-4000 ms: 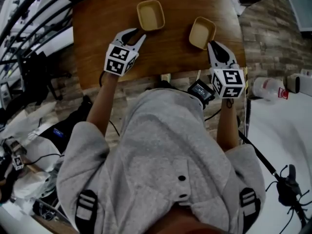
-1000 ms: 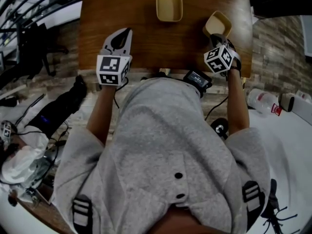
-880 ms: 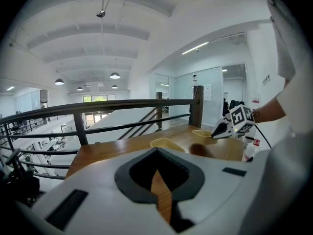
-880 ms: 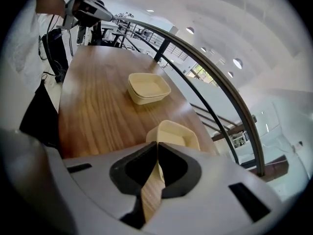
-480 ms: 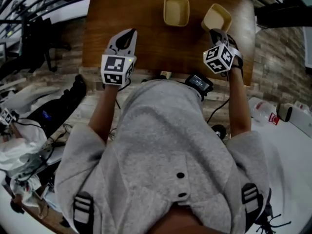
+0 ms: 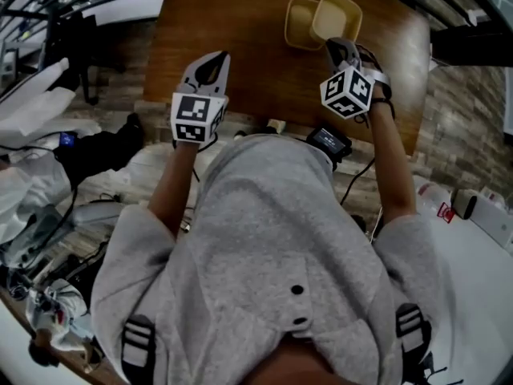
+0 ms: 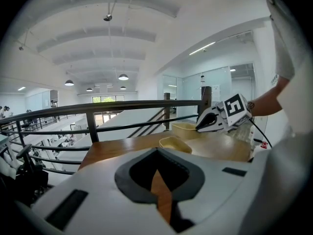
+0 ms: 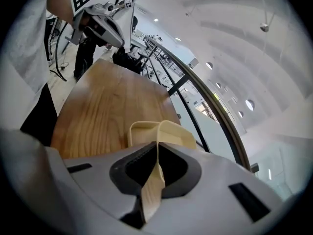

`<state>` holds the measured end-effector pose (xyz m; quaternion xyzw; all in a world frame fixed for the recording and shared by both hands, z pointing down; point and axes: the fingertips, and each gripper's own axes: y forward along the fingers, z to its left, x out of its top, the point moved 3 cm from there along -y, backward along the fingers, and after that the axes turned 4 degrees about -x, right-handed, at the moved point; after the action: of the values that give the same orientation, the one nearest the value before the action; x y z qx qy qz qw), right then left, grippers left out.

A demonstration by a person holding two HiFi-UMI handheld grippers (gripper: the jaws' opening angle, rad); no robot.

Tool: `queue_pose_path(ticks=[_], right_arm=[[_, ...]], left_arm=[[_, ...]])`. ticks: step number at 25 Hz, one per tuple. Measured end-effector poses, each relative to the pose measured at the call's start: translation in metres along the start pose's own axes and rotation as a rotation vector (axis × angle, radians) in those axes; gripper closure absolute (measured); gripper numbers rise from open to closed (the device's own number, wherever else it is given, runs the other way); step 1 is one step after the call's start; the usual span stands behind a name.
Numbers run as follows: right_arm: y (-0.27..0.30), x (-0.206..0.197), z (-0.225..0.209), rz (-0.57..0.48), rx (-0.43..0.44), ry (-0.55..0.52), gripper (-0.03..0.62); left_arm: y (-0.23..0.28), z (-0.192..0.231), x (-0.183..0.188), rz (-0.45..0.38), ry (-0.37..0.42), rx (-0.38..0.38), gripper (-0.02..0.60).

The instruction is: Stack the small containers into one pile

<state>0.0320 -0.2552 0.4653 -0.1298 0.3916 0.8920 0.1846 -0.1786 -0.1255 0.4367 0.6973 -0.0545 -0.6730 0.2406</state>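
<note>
Two grippers are in our hands. On the left, the left gripper hangs over the near part of the brown wooden table, its jaws fully together with nothing between them. Further right, toward the far edge, a small beige rectangular plastic container rests upright on the wood. Just right of it, a second small beige plastic container is tilted and overlaps the first one's right rim. We can't tell whether they touch. The right gripper pinches that tilted container's near wall, its jaws almost together on the thin plastic.
</note>
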Motion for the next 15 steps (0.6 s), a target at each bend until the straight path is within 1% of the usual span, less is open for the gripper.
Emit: queue_pose_path(ticks=[3, 6, 10, 15], right_arm=[[0.005, 0.016, 0.012, -0.048, 0.027, -0.047, 0.565], [0.013, 0.021, 0.026, -0.073, 0.059, -0.087, 0.565], [0.021, 0.016, 0.042, -0.075, 0.093, -0.115, 0.565], [0.036, 0.009, 0.058, -0.061, 0.13, -0.149, 0.565]], left_arm=[[-0.007, -0.001, -0.004, 0.0, 0.002, 0.021, 0.569], [-0.014, -0.001, -0.005, -0.009, -0.007, 0.046, 0.569], [-0.022, -0.004, -0.005, -0.008, -0.011, 0.072, 0.569], [-0.023, -0.005, -0.01, 0.013, -0.023, 0.08, 0.569]])
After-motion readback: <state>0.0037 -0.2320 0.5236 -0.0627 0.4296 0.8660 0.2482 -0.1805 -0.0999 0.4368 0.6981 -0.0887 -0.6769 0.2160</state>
